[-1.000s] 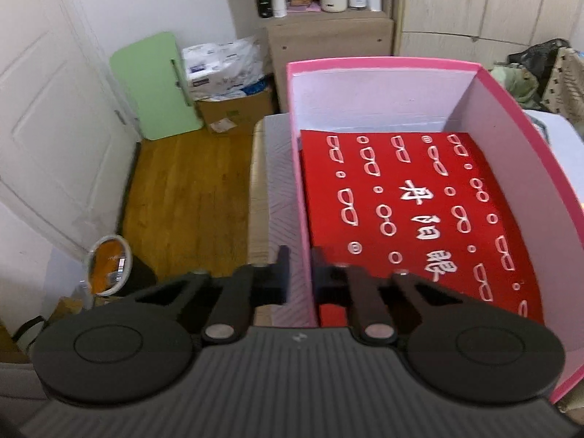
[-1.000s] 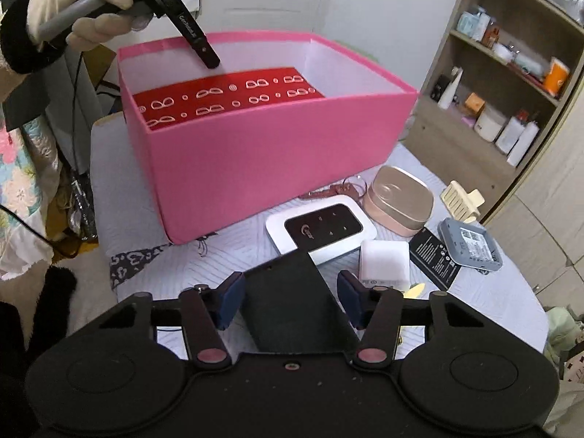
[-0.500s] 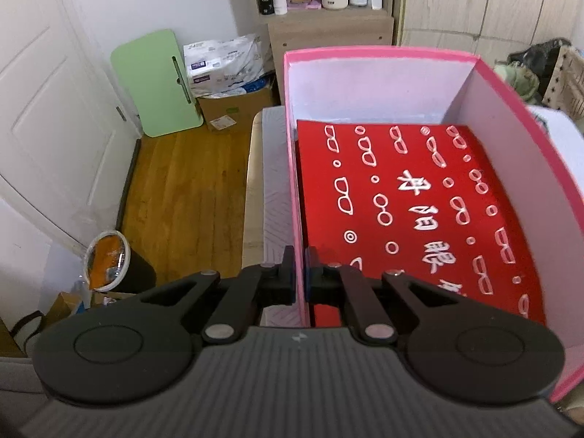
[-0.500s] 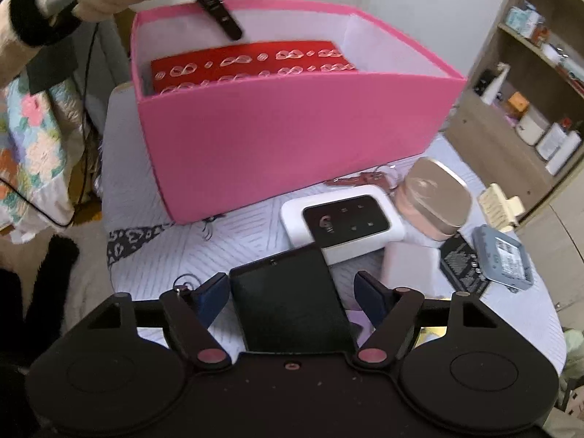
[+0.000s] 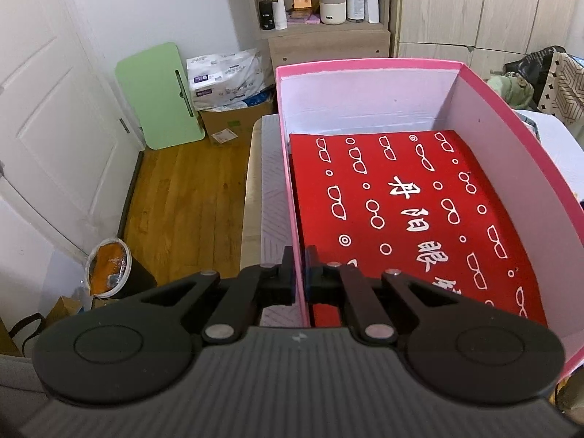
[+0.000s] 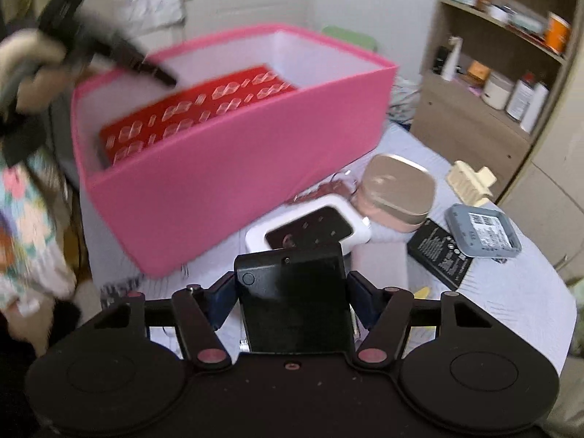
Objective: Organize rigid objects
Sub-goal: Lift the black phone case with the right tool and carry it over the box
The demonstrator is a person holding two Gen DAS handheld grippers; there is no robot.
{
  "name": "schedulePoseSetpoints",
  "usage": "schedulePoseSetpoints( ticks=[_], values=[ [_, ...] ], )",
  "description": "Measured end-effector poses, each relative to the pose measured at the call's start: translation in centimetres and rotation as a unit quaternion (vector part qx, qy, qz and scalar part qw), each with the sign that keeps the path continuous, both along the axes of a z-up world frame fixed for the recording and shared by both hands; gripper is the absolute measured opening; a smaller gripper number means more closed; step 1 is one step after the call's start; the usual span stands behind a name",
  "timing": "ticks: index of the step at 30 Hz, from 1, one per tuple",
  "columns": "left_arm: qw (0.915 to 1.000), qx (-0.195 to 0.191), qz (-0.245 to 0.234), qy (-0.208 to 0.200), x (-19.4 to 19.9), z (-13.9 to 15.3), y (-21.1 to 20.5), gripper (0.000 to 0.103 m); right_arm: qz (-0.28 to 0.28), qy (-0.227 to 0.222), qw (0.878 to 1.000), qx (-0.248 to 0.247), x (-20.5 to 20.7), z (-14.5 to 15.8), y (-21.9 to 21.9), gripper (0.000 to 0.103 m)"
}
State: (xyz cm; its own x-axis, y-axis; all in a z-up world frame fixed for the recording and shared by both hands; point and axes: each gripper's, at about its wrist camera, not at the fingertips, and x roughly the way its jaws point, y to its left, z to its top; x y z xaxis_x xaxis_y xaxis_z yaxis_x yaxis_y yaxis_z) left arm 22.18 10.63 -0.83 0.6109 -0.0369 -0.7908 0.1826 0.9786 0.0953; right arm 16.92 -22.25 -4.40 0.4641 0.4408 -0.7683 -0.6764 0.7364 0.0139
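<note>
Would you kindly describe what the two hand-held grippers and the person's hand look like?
The left hand-held gripper is matte black, with two round discs, silver pivot rivets, blue pad edges and a ribbed grey body bearing a small white mark. The right hand-held gripper is black with reddish rivets and dark-blue finger pads. The hand wears a cream glove and dark cuff.

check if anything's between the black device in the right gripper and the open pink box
Only the pink box's near wall, which the black device in the right gripper must clear. The left gripper pinches the side wall, off that path.
</note>
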Motion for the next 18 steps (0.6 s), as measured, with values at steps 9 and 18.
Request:
schedulePoseSetpoints(
  ticks=[9,18],
  values=[
    [0.9953,-0.093,0.026,-0.001,-1.6,0.7,2.0,0.007,-0.027,-0.019,0.999,0.035,0.0,1.0,-1.6,0.069],
    [0.9941,-0.095,0.047,-0.026,-2.1,-0.1,2.2,0.004,-0.043,-0.043,0.997,0.046,-0.6,2.2,-1.9,0.069]
  ],
)
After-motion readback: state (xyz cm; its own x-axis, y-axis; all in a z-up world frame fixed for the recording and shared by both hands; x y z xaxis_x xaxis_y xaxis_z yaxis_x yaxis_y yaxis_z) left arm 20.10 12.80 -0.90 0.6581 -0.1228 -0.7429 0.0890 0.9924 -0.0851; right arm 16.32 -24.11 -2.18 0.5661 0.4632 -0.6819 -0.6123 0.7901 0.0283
